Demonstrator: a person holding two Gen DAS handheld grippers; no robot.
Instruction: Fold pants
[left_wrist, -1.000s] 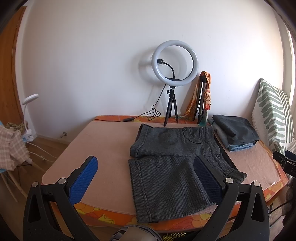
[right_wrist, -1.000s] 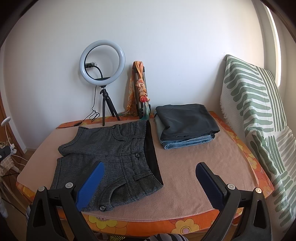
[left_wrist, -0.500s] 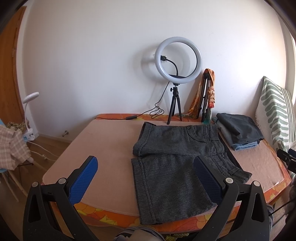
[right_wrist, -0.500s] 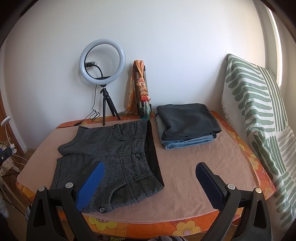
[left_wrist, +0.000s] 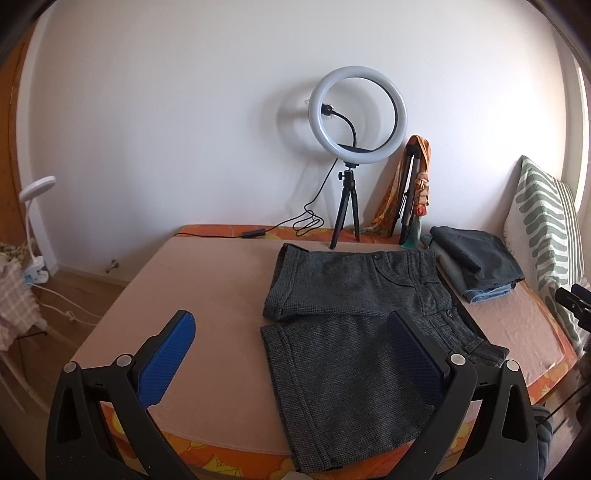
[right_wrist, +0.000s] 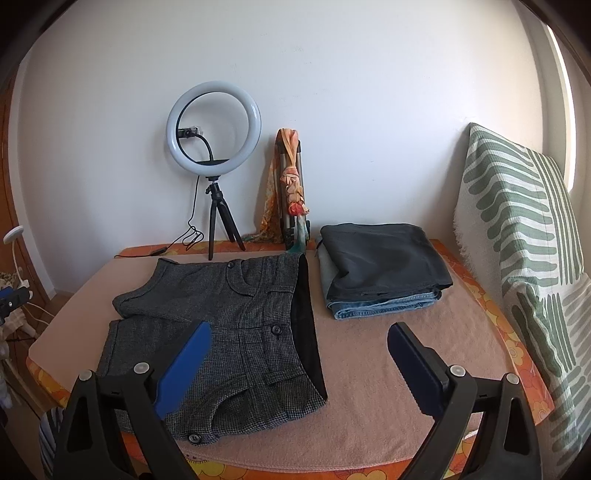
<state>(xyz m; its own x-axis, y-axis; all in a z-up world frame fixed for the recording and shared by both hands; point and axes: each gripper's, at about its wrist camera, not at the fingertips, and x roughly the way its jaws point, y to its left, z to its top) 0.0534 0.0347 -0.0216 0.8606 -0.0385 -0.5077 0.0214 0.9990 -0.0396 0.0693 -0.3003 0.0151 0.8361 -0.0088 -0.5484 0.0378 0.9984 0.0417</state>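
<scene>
Dark grey tweed shorts (left_wrist: 354, 332) (right_wrist: 236, 332) lie spread flat on the pink cloth over the table (left_wrist: 207, 295), legs pointing left, waistband with black lining to the right. My left gripper (left_wrist: 291, 343) hovers open over the near table edge, its right pad above the nearer leg, nothing between the blue pads. My right gripper (right_wrist: 299, 354) also stands open, above the waistband end, holding nothing.
A folded stack of dark trousers on jeans (right_wrist: 380, 273) lies at the back right. A ring light on a tripod (right_wrist: 214, 147) and a folded tripod with an orange scarf (right_wrist: 291, 195) stand by the wall. A green-striped cushion (right_wrist: 524, 258) leans at the right.
Both grippers have shifted slightly; the left view has risen and drawn back a little. The shorts lie unmoved and both grippers stay open.
</scene>
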